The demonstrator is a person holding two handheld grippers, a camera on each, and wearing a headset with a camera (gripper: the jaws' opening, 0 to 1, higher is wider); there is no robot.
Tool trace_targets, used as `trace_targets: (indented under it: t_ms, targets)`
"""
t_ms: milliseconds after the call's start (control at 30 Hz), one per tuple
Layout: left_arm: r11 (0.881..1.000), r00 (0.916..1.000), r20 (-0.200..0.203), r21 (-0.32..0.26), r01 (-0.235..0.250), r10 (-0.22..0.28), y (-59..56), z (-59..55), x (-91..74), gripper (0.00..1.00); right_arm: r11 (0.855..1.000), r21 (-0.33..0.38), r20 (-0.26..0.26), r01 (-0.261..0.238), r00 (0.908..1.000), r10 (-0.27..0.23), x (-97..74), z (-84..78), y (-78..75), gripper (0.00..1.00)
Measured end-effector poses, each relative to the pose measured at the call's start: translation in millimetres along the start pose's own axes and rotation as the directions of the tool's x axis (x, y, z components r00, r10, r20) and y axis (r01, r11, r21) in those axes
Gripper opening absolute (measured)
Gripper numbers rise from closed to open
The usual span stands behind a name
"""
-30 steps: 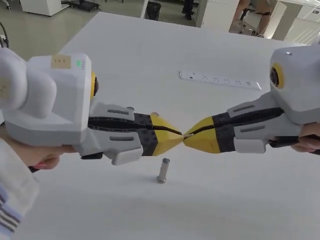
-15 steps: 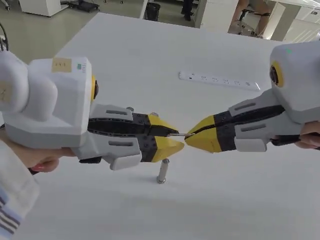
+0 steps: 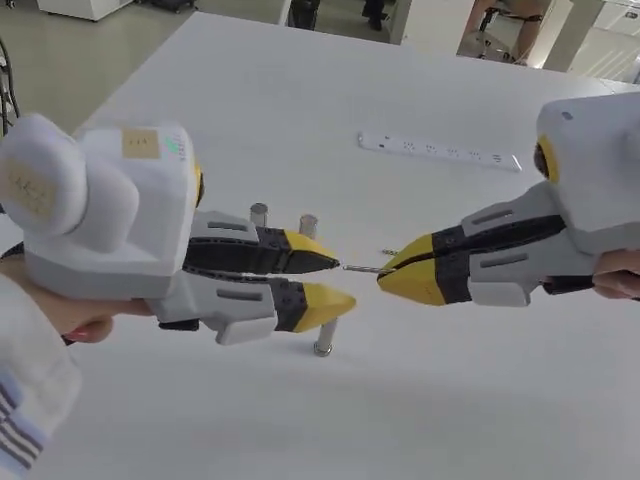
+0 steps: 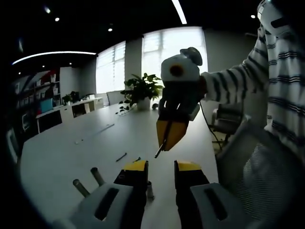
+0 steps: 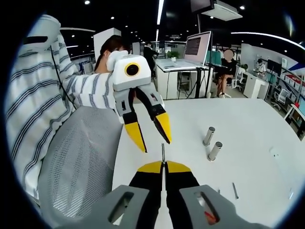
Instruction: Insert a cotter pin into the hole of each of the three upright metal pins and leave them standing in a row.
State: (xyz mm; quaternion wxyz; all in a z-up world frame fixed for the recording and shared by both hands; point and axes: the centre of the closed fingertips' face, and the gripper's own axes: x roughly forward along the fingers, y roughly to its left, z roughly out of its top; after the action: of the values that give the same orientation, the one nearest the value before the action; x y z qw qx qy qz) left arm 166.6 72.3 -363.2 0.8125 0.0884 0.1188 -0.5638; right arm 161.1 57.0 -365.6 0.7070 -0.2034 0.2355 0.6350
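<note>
Clamped between the closed jaws of the right gripper [image 3: 385, 272], a thin cotter pin [image 3: 360, 268], sticking straight out past the yellow tips and held in the air above the white table [image 3: 300, 110]. Aimed at the left gripper [image 3: 340, 282], tip to tip with it, that one's jaws parted to a moderate gap and gripping nothing. Free end of the cotter pin just beside the upper yellow tip, contact or none impossible to tell. Directly under the left gripper's lower jaw, a near metal pin [image 3: 324, 340] standing upright on the table. Farther back, beside the upper jaw, a second metal pin [image 3: 259, 213] and a third metal pin [image 3: 308, 225], both upright, close together. Flat on the table past the right gripper's tip, a spare cotter pin [image 3: 388, 252]. Well beyond, a white power strip [image 3: 440, 155]. Behind the left gripper in the right gripper view, a striped sleeve [image 5: 90, 90] and a grey mesh chair [image 5: 81, 157].
</note>
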Motion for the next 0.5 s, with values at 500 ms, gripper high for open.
trace_targets:
  t_ms: [500]
  targets:
    - [1.0, 0.9944, -0.105, 0.007, 0.003, -0.002, 8.1, -28.7, 12.3, 0.19, 0.998, 0.023, -0.102, 0.056, 0.9933, -0.054, 14.8, -37.1, -16.3, 0.0]
